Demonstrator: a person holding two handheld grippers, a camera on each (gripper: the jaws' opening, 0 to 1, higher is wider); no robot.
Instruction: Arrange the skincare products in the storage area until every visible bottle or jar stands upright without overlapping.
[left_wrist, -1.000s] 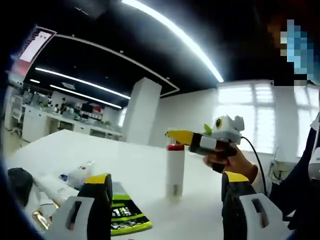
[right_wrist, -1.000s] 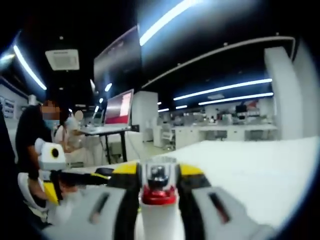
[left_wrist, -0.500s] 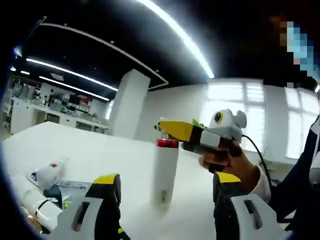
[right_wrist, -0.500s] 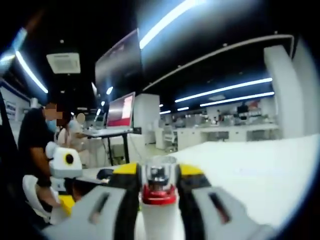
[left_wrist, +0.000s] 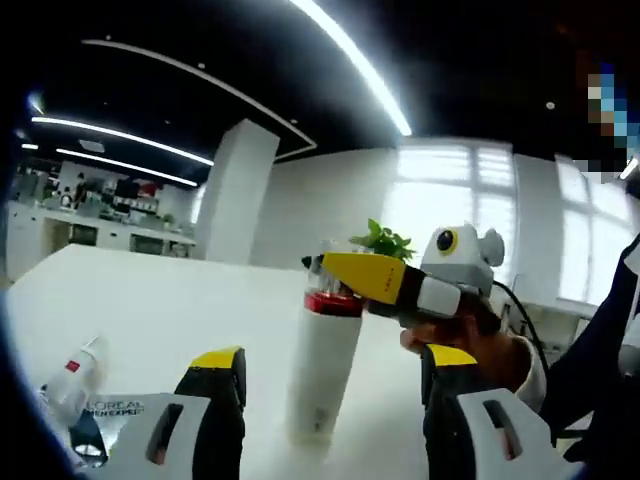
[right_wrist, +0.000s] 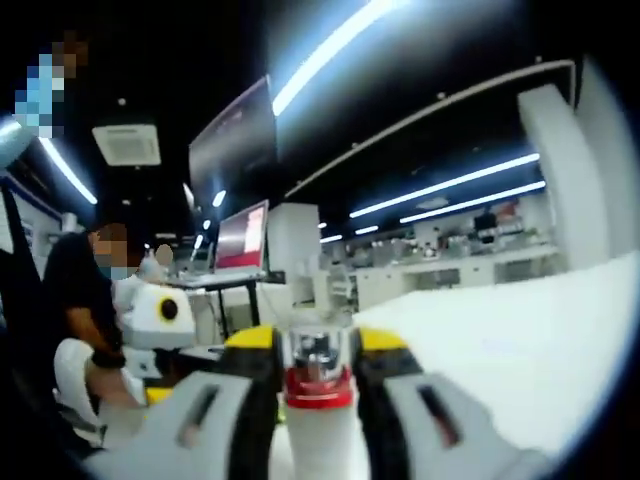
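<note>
A tall white bottle (left_wrist: 322, 380) with a red collar and a clear cap stands upright on the white table (left_wrist: 140, 300). My right gripper (left_wrist: 345, 280) reaches in from the right and is shut on its top. In the right gripper view the white bottle (right_wrist: 318, 440) rises between the jaws, with the right gripper (right_wrist: 316, 345) shut on its neck at the red collar. My left gripper (left_wrist: 333, 358) is open just short of the bottle, one jaw to each side of it. The left gripper (right_wrist: 162, 310) hangs at the left, held by a hand.
A small white bottle (left_wrist: 68, 372) with a red band lies on its side at the left, next to a flat L'Oreal packet (left_wrist: 118, 410). A potted plant (left_wrist: 382, 240) stands behind the bottle. A person (right_wrist: 75, 290) sits at a far desk.
The left gripper's view has closed in on the bottle and swung right, so the lying items sit further left. The right gripper stays shut on the upright bottle.
</note>
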